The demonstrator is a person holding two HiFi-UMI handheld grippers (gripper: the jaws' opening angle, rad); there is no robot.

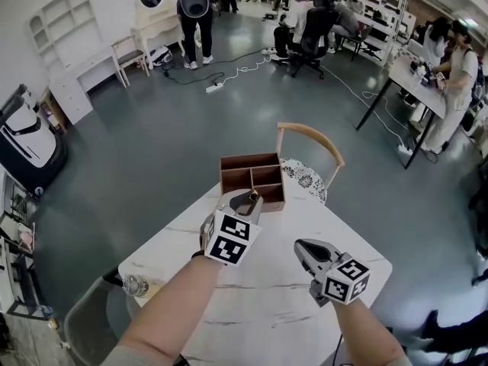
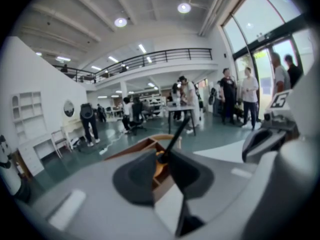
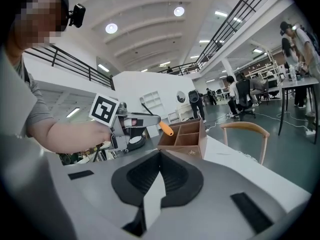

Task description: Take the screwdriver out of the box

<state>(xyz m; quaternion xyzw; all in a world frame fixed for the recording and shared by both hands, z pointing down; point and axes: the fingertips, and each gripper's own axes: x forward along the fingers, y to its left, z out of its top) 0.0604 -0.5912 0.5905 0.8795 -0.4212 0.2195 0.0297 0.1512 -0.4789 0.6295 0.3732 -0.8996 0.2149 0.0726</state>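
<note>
1. Already, in the head view, your left gripper sits at the near side of the box, which stands at the far edge of the table. Its fingers are clamped on the screwdriver. Your right gripper hangs over the middle of the table, well apart from the box. Count one box, with nothing to be seen in its compartments. There is also one screwdriver, two grippers and one chair beyond the far edge.
2. Next, in the left gripper view, your left gripper pinches the screwdriver at its orange handle, and the black shaft slants up past the jaws. The box lies just behind. Again you have one tool and one box.
3. Lastly, in the right gripper view, your right gripper has its fingertips together on nothing. Across from it, the left gripper holds the screwdriver with its handle end just beside the rim of the box and above it. Judging from that, the grasp and lift look done. You have only to carry the tool clear of the box.
</note>
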